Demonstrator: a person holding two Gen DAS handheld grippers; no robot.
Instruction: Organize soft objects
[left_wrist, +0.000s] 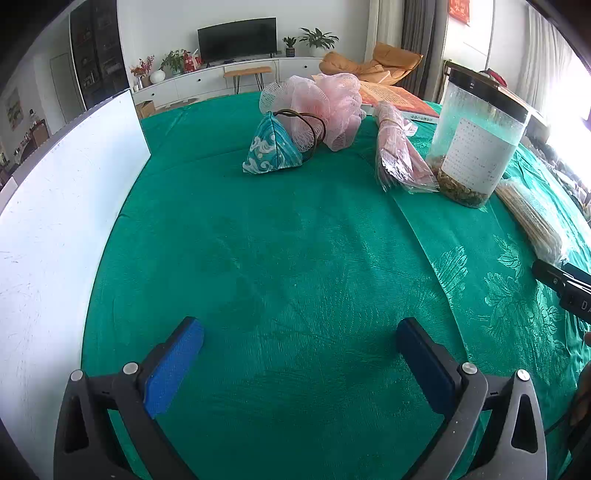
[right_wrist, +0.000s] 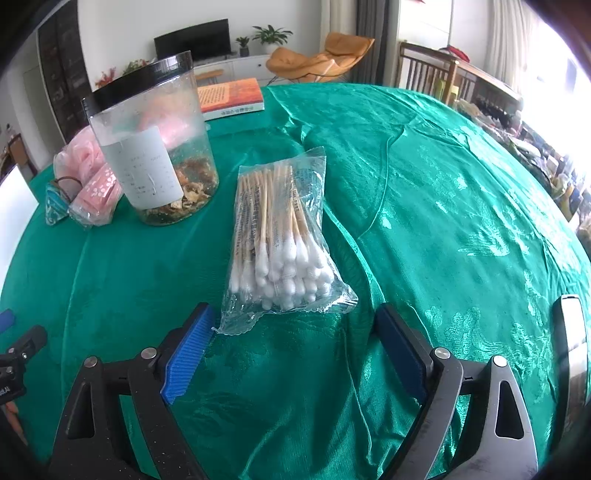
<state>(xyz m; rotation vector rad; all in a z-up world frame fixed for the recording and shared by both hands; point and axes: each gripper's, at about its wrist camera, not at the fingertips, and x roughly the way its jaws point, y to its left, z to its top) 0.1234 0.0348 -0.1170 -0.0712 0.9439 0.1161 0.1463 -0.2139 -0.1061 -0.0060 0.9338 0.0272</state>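
A teal pyramid-shaped cloth pouch (left_wrist: 271, 146) with a brown cord sits on the green tablecloth (left_wrist: 295, 277), touching a pink mesh bath puff (left_wrist: 321, 107) behind it. A pink packet in clear wrap (left_wrist: 397, 155) lies to their right. My left gripper (left_wrist: 299, 343) is open and empty, well short of them. My right gripper (right_wrist: 295, 332) is open and empty, with a clear bag of cotton swabs (right_wrist: 280, 240) lying just beyond its fingertips. The pouch (right_wrist: 55, 206), puff (right_wrist: 79, 153) and pink packet (right_wrist: 98, 197) show at the left of the right wrist view.
A clear jar with a black lid (left_wrist: 480, 140) holding dried bits stands right of the pink packet; it also shows in the right wrist view (right_wrist: 159, 144). An orange book (right_wrist: 231, 98) lies behind it. A white board (left_wrist: 59, 229) stands at the left. A metal object (right_wrist: 574, 350) lies at the right edge.
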